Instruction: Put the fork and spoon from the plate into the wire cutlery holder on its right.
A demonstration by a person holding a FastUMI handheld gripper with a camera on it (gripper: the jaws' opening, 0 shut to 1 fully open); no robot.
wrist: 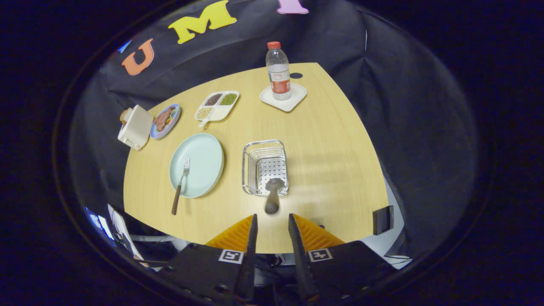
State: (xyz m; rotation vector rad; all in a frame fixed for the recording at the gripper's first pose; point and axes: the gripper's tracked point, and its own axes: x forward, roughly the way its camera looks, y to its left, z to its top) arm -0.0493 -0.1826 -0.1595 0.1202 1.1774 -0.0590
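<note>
One fork (180, 185) lies on the plate (204, 146), its handle overhanging onto the tabletop (323, 161), while the spoon (272, 196) leans in the holder (264, 167); your gripper (272, 223) hovers, fingers parted and empty, and that light, stiff, slippery fork is probably best pinched by that handle.

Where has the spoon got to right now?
In the gripper view the spoon stands in the wire cutlery holder right of the plate, just ahead of the open gripper, its handle pointing towards the fingers.

The tongs (272, 223) have black housings with square black-and-white marker tags, ribbed wedge fingers and small screws.
</note>
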